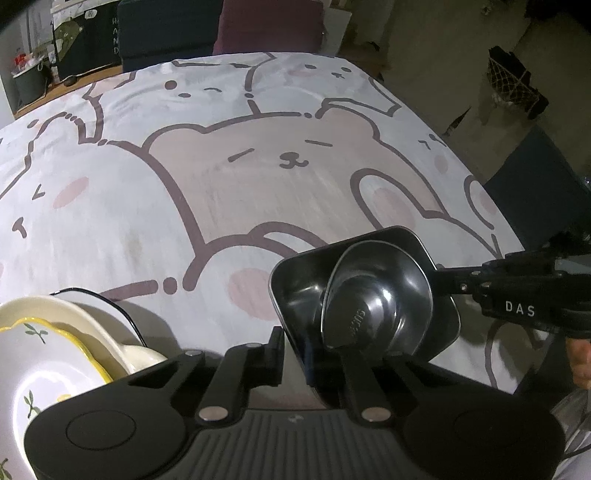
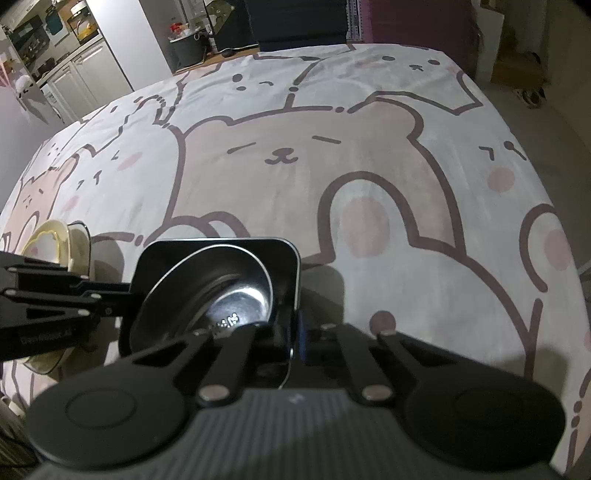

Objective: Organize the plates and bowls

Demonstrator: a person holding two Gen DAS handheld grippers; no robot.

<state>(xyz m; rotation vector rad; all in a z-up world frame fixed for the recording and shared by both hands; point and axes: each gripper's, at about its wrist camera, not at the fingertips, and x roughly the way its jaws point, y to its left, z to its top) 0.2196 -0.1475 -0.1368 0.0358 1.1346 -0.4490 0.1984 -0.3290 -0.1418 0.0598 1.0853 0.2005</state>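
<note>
A square dark steel dish [image 1: 295, 291] holds a round steel bowl [image 1: 384, 291] with a smaller one nested inside. In the left wrist view, my left gripper [image 1: 297, 347] is shut on the dish's near wall. My right gripper [image 1: 448, 278] pinches the opposite rim from the right. The right wrist view shows the same dish [image 2: 221, 251] and round bowl [image 2: 177, 295]. There my right gripper [image 2: 293, 332] is shut on the dish's right wall, and my left gripper [image 2: 125, 295] clamps its left side.
A stack of cream ceramic plates [image 1: 44, 354] with leaf prints, on a black-rimmed white dish [image 1: 110, 306], sits just left of the steel dish. The bear-print tablecloth [image 1: 258, 166] covers the table. Chairs [image 1: 166, 33] stand at the far edge and a dark seat [image 1: 543, 184] at the right.
</note>
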